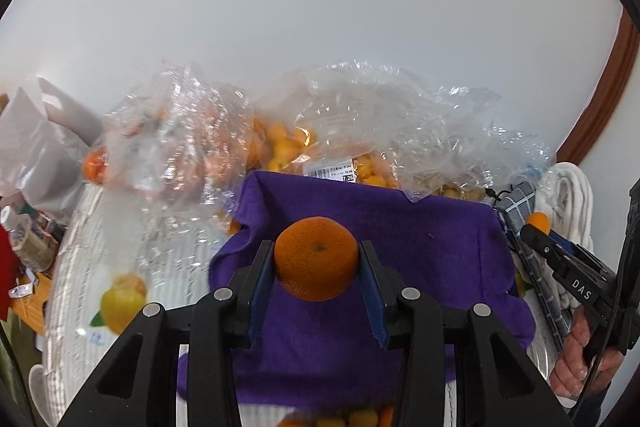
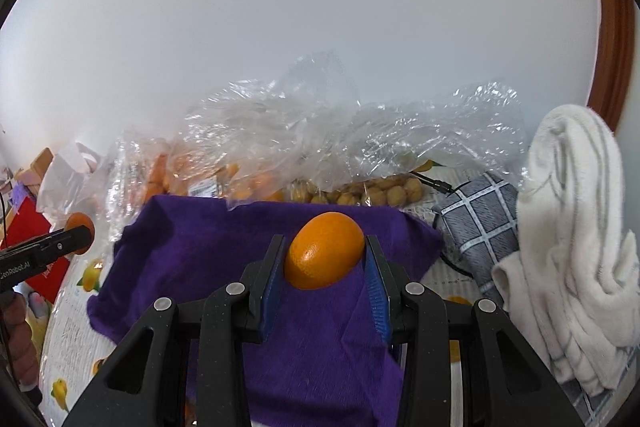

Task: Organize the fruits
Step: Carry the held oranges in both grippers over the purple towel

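Observation:
My left gripper (image 1: 317, 259) is shut on a round orange mandarin (image 1: 316, 257) and holds it above a purple cloth (image 1: 420, 239). My right gripper (image 2: 325, 255) is shut on a smooth oval orange fruit (image 2: 325, 255) above the same purple cloth (image 2: 192, 239). Each gripper shows in the other's view: the right one (image 1: 538, 227) at the far right with its fruit (image 1: 539, 220), the left one (image 2: 82, 233) at the far left with its mandarin (image 2: 78, 221). Clear plastic bags (image 1: 280, 131) behind the cloth hold small orange and yellow fruits.
A bag of small tan fruits (image 2: 380, 193) lies behind the cloth. A grey checked cloth (image 2: 480, 215) and a white towel (image 2: 572, 227) lie to the right. A lemon-print table cover (image 1: 116, 303) lies under everything. A white bag (image 1: 36, 147) and red box (image 2: 24, 235) are at left.

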`<state>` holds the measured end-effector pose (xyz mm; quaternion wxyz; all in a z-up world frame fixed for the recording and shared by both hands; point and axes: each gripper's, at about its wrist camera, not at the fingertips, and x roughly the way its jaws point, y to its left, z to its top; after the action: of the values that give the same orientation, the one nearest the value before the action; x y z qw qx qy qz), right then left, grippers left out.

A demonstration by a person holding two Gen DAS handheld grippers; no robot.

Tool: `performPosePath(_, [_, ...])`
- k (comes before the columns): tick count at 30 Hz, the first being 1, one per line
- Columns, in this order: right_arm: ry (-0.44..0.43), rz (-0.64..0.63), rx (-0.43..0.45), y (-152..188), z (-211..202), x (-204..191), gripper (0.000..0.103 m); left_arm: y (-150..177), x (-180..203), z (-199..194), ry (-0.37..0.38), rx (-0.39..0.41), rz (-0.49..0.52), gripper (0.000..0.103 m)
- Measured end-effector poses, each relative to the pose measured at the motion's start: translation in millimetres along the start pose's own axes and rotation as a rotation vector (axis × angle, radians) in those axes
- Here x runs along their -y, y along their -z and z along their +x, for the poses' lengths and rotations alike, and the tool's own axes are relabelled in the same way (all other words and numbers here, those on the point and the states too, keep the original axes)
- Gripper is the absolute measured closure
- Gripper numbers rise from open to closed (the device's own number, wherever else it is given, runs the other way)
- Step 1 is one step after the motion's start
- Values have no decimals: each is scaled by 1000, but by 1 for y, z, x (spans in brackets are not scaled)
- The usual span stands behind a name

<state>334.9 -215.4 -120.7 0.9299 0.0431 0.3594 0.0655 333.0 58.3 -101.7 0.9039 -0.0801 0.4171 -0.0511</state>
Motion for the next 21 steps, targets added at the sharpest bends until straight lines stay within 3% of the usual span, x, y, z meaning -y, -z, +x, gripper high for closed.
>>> performPosePath(11, [46,-27,-136,14,58,15,65,8,13,74,-6,-113,23,64])
performPosePath(21, [69,-64,-192,29,86,11,65,18,23,99,-43,-156,60,64])
